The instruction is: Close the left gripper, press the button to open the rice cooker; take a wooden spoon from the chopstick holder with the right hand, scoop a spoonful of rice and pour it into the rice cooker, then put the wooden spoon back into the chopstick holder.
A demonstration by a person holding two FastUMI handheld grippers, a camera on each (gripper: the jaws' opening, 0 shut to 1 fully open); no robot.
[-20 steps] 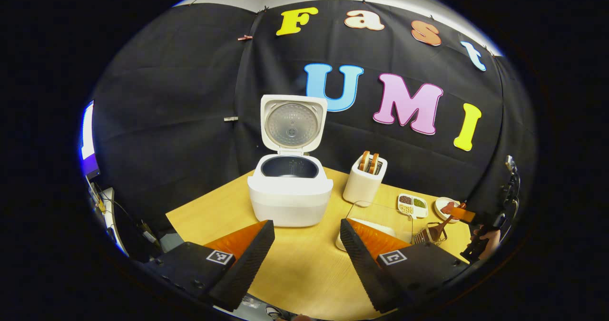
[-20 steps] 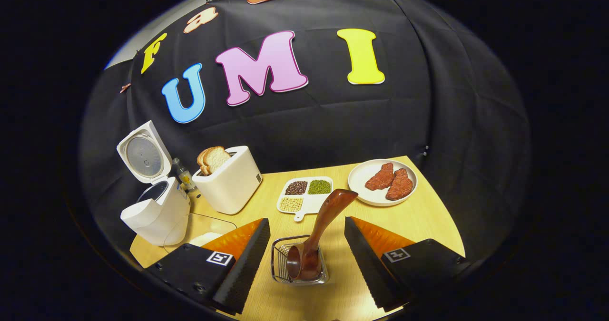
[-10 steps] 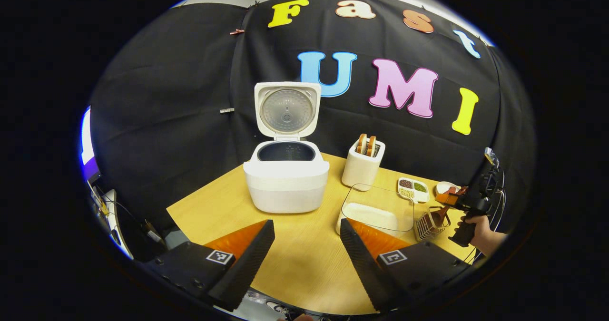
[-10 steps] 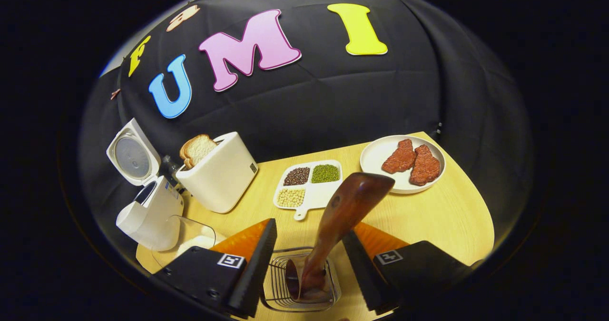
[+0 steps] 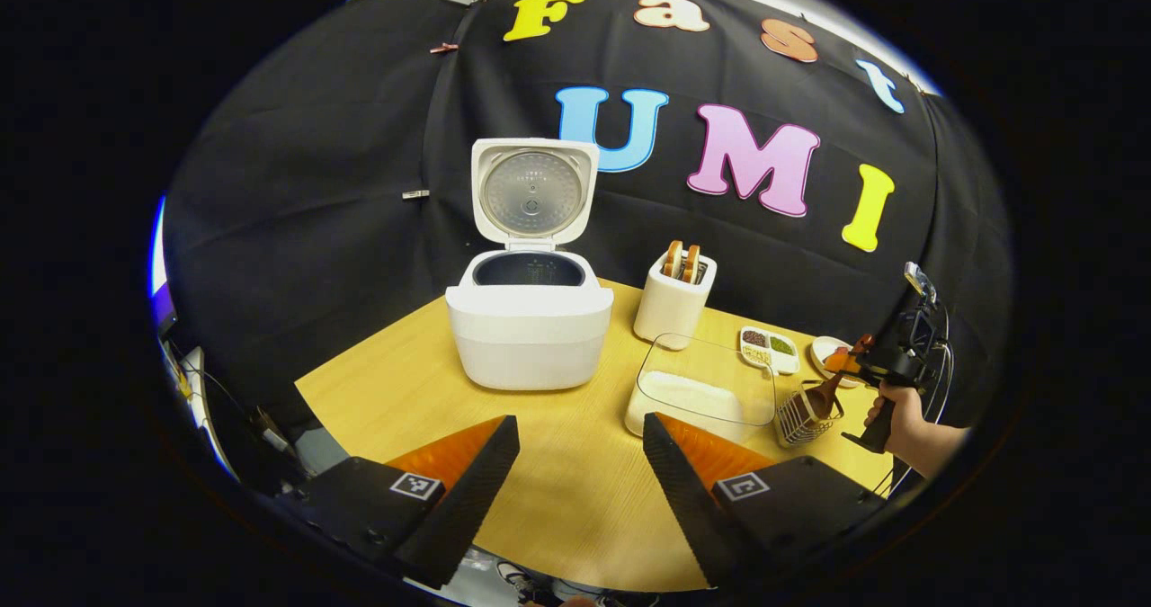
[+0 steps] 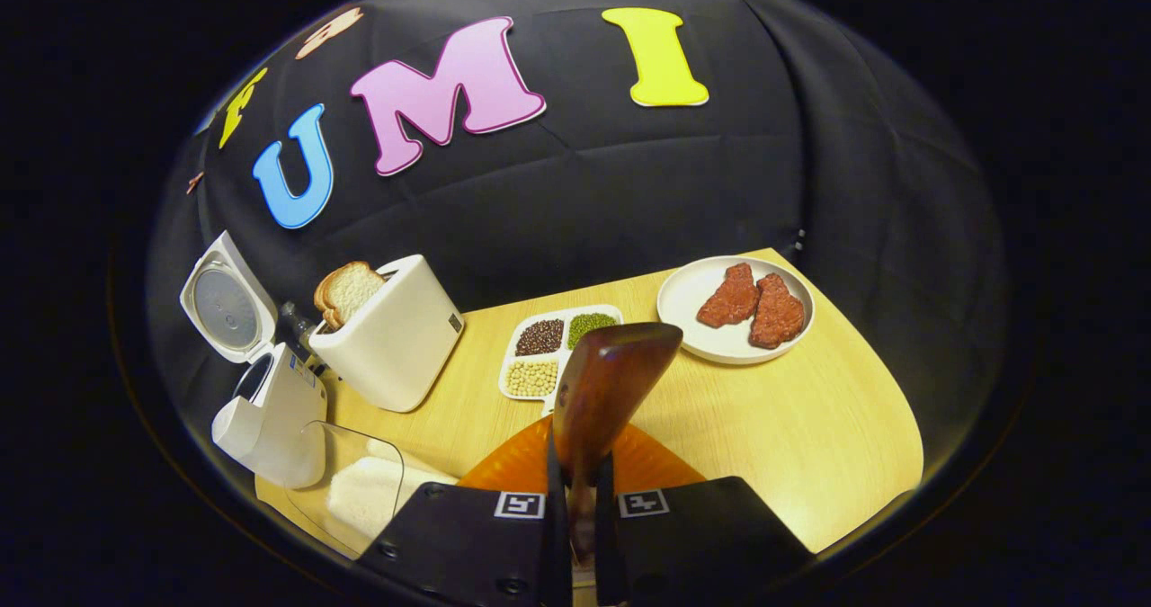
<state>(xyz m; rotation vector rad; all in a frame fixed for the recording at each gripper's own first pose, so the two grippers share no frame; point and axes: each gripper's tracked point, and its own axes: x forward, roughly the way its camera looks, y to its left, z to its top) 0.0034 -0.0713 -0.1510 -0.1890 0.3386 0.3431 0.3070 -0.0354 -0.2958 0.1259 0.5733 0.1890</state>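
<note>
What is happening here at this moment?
A person works with two hand-held grippers at a table. The rice cooker already stands with its lid up. The right gripper is shut on the handle of the wooden spoon, whose bowl end sits in the chopstick holder. The left gripper hangs open in front of the cooker, holding nothing. No rice is scooped yet.

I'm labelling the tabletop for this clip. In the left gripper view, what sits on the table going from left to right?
Rice cooker → toaster → clear rice container → divided bean dish → chopstick holder → right gripper.
</note>
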